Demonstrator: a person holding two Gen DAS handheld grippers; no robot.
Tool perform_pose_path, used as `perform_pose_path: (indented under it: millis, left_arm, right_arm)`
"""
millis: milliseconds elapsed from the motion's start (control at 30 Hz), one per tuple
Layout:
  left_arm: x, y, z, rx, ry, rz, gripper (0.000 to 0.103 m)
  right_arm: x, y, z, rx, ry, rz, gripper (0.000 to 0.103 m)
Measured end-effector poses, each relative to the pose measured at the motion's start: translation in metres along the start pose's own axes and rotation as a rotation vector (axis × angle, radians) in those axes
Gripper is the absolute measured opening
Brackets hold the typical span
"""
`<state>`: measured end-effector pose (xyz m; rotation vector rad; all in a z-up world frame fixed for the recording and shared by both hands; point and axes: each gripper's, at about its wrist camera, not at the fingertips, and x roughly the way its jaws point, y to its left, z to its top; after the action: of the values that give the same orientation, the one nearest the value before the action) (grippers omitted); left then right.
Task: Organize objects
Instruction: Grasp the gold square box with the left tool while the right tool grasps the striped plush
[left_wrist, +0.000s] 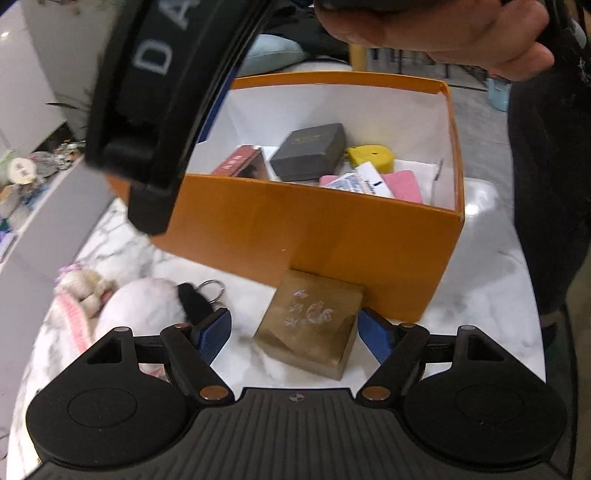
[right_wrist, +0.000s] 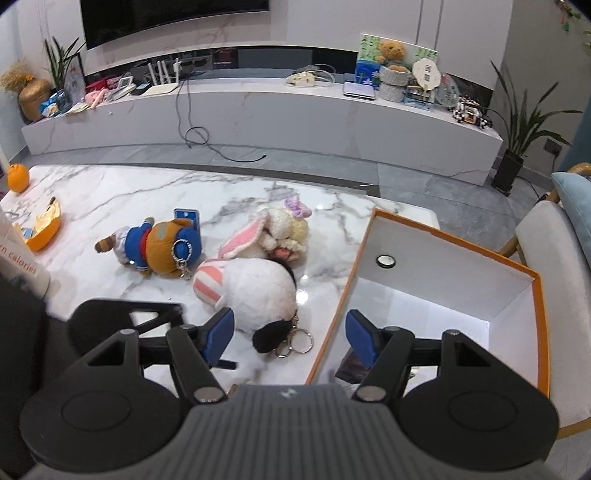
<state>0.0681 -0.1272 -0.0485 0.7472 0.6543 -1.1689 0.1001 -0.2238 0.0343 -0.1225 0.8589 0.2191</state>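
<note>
My left gripper is open, its blue pads on either side of a small gold box that stands on the marble table against the orange box. The orange box holds a dark grey case, a red pack, a yellow tape measure and pink items. My right gripper is open and empty, hovering over the near left rim of the orange box. A white plush with key rings lies just left of it. A bunny plush and a bear plush lie farther out.
The right gripper's black body and the person's hand hang above the box's left side. An orange, peel and a white carton sit at the table's left. A chair stands to the right.
</note>
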Motion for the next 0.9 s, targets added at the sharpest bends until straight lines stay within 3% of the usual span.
perform_pose_path:
  millis: [133,233,567,700,767,900]
  left_arm:
    - [0.02,-0.005,0.003,-0.008,0.019,-0.063,0.09]
    - [0.038,-0.008,0.003,-0.019,0.089,-0.027,0.084]
    - [0.01,-0.02,-0.03,-0.256,0.106,0.064,0.083]
    - [-0.004,-0.025,-0.048,-0.327,0.166,0.114,0.083]
    - [-0.007,-0.022,-0.056,-0.381,0.195,0.118,0.078]
    - [-0.011,-0.028,-0.067,-0.444,0.215,0.119,0.073]
  right_arm:
    - [0.001,0.003,0.0,-0.024,0.011,-0.005,0.069]
    - [0.006,0.002,0.002,-0.039,0.019,-0.055,0.07]
    - [0.056,0.03,0.023,-0.132,0.072,-0.006,0.069]
    - [0.075,0.055,0.03,-0.253,0.09,0.023,0.073]
    - [0.085,0.065,0.03,-0.337,0.103,0.037,0.08]
    - [0.111,0.074,0.026,-0.456,0.164,0.026,0.081]
